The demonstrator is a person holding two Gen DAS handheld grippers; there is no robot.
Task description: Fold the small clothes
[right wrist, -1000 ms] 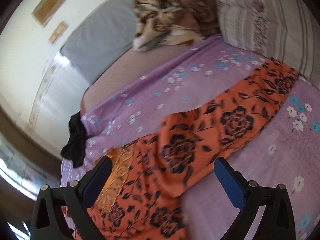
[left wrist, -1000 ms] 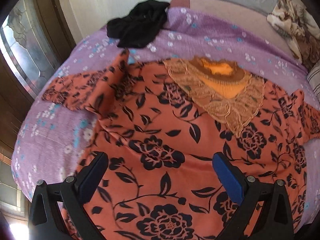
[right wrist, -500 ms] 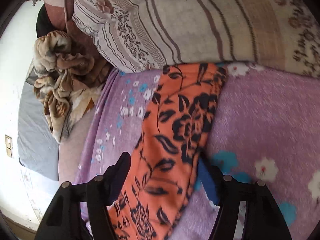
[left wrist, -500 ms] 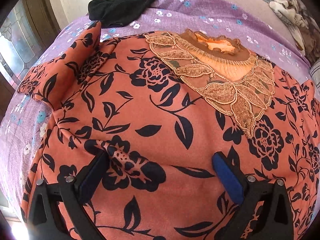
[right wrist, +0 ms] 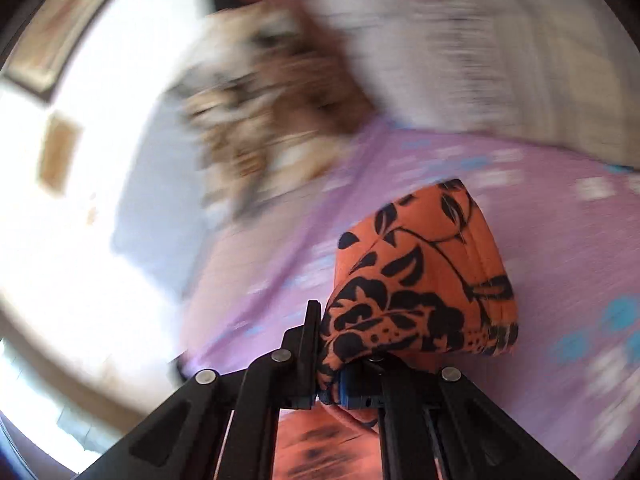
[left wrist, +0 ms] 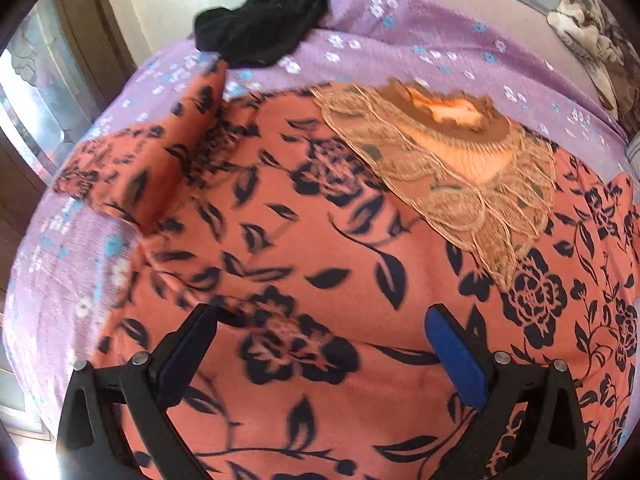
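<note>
Purple floral bedsheet (left wrist: 400,40) under orange dress (left wrist: 320,260); left gripper (left wrist: 320,356) fingers wide, right gripper (right wrist: 332,360) clamping sleeve (right wrist: 420,280).

Colours and patterns on the bed

We record an orange garment (left wrist: 320,240) with black flowers and a tan lace collar (left wrist: 460,168), a purple bedsheet (left wrist: 400,36) with small white-blue blossoms, and plain black clothing (left wrist: 264,28).
</note>
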